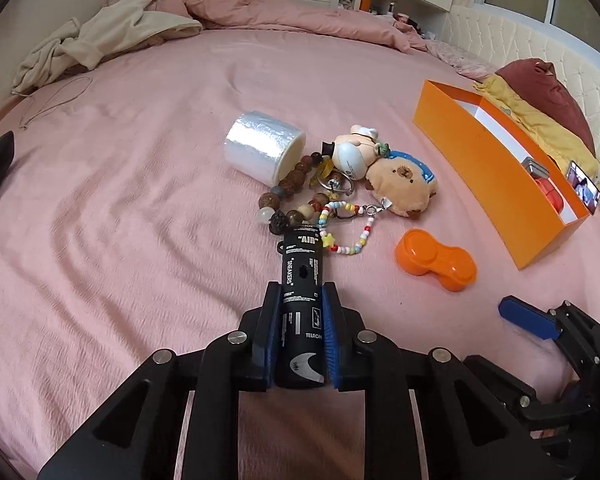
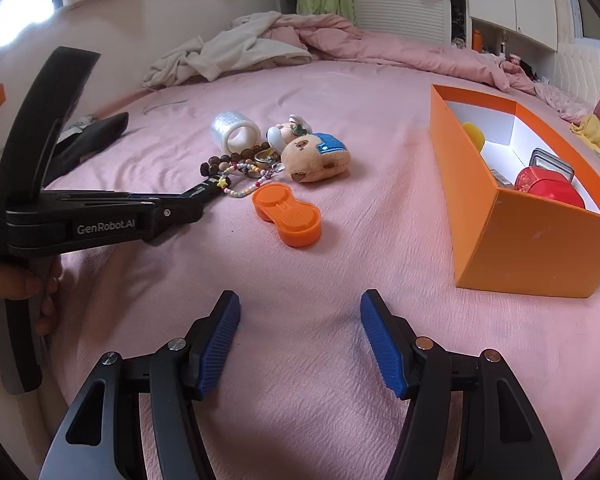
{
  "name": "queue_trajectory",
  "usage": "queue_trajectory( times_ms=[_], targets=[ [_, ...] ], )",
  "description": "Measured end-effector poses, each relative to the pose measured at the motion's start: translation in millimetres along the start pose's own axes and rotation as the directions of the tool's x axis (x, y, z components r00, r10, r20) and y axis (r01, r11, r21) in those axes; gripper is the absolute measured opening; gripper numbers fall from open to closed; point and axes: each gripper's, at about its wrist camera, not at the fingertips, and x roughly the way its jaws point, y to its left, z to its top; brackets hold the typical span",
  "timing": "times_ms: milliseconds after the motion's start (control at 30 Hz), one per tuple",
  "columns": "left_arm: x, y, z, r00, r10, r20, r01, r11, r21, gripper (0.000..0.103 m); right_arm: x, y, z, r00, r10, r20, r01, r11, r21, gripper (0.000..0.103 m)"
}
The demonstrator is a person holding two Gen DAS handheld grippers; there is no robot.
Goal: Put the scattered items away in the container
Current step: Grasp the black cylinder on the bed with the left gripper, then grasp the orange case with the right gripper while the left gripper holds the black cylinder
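Note:
My left gripper (image 1: 302, 292) is shut on a black tube (image 1: 300, 264) printed "AIR" and "SNEAKERS", which lies on the pink bed with its far end touching a pile of trinkets. The pile holds a clear tape roll (image 1: 262, 150), a wooden bead bracelet (image 1: 288, 196), a coloured bead chain (image 1: 352, 236), a plush bear (image 1: 404, 188) and a small figurine (image 1: 356, 152). An orange two-lobed case (image 2: 288, 214) lies beside the pile. My right gripper (image 2: 300, 300) stands open over bare sheet, short of that case. The orange box (image 2: 532, 240) stands to the right, with a red item, a yellow item and a tin inside.
A bunched pink duvet (image 2: 380, 44) and beige clothing (image 2: 240, 52) lie at the far side of the bed. A phone (image 1: 584, 192) and yellow and maroon cushions (image 1: 540, 92) sit behind the box. A hand (image 2: 20, 292) holds the left gripper's handle.

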Motion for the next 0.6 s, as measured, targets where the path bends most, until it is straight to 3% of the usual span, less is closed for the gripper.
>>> queue_trajectory(
  times_ms=[167,467,567,600],
  targets=[
    [-2.2,6.2,-2.6,1.0,-0.006,-0.003,0.006,0.999,-0.053,0.021,8.5,1.2,14.4,1.0,-0.005,-0.016,0.005,1.0,-0.022,0.063],
    [0.4,7.4,-2.1,1.0,-0.016,-0.006,0.016,0.998,-0.067,0.021,42.8,7.9,52.2,0.996,-0.045,-0.083,0.038,0.996,-0.082,0.062],
    [4.0,6.3,-2.0,1.0,-0.016,-0.004,0.016,0.998,-0.067,0.021,44.8,12.7,52.1,0.995,-0.041,-0.092,0.031,0.994,-0.103,0.026],
    [3.7,5.8,-2.2,1.0,-0.014,-0.004,0.014,0.998,-0.066,0.021,42.5,13.1,49.0,0.995,-0.039,-0.087,0.031,0.995,-0.099,0.026]
  ],
)
